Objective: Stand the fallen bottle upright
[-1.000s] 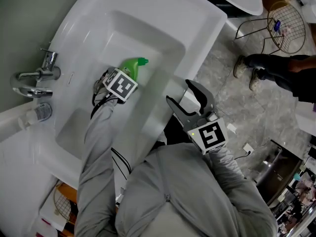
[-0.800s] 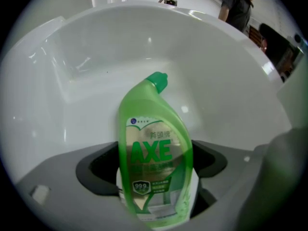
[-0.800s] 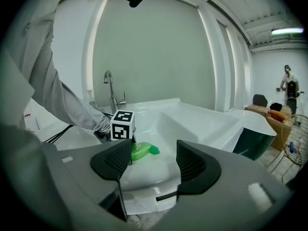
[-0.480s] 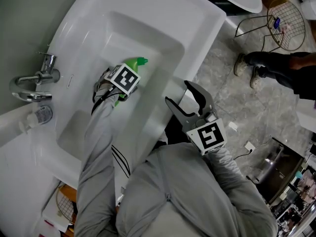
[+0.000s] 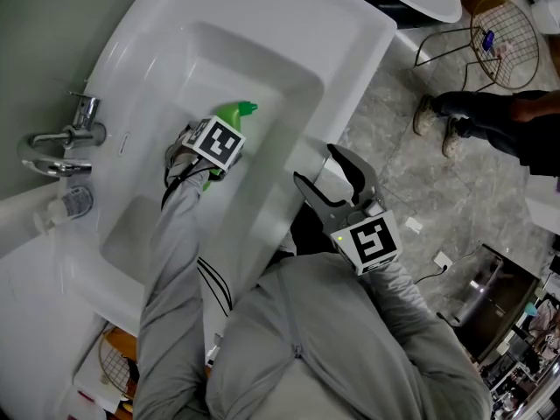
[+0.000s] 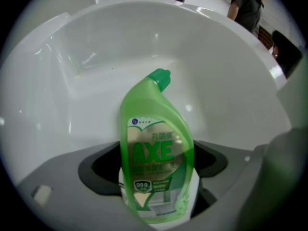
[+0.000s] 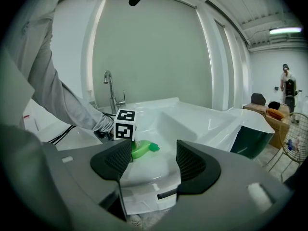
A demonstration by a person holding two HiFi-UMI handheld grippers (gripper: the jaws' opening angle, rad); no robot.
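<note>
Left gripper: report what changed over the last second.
The left gripper turned slightly over the green bottle, and its fingers have just been opening, with the bottle between them, not visibly clamped. The bottle still lies in the white sink; the right gripper stayed open near its edge.

Green bottle lying flat in white basin.

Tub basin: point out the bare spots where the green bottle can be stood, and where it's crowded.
Bare: basin floor between the cap of the green bottle and the far wall, and the floor between the sleeve and the wall under the faucet. Crowded: mid-basin, where the bottle lies inside the left claw, whose jaws have just been opening.
</note>
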